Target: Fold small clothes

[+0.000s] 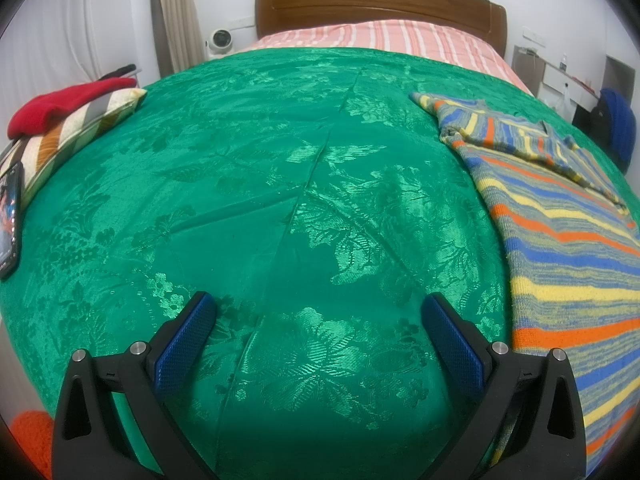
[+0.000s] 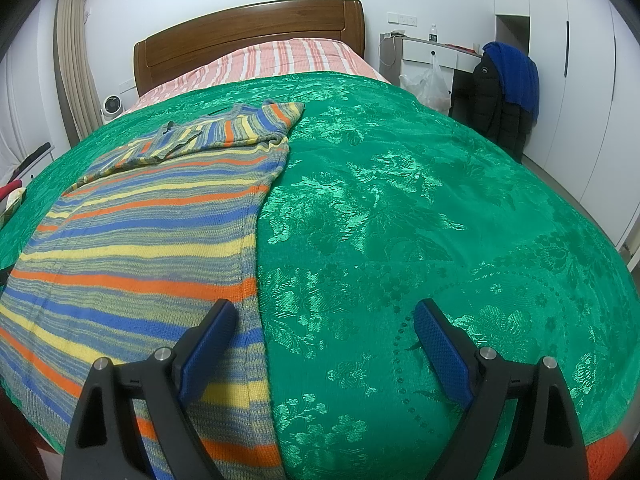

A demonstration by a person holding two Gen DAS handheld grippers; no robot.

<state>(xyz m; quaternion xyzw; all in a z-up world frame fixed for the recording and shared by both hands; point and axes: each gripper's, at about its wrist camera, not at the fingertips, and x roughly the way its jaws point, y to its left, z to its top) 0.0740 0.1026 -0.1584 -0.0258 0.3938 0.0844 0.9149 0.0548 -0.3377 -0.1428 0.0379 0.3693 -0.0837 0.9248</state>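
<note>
A striped knit sweater (image 2: 132,232) in blue, orange, yellow and grey lies flat on the green bedspread (image 2: 400,208), its sleeves folded across the chest near the collar. It fills the right edge of the left wrist view (image 1: 568,248). My left gripper (image 1: 318,306) is open and empty above bare bedspread (image 1: 280,184), left of the sweater. My right gripper (image 2: 324,314) is open and empty, its left finger (image 2: 208,344) over the sweater's lower right edge.
A striped pillow (image 1: 72,132) with a red garment (image 1: 60,108) on it and a phone (image 1: 10,220) lie at the bed's left edge. The wooden headboard (image 2: 248,40) is at the back. A chair with dark jackets (image 2: 504,92) and a desk (image 2: 432,50) stand right of the bed.
</note>
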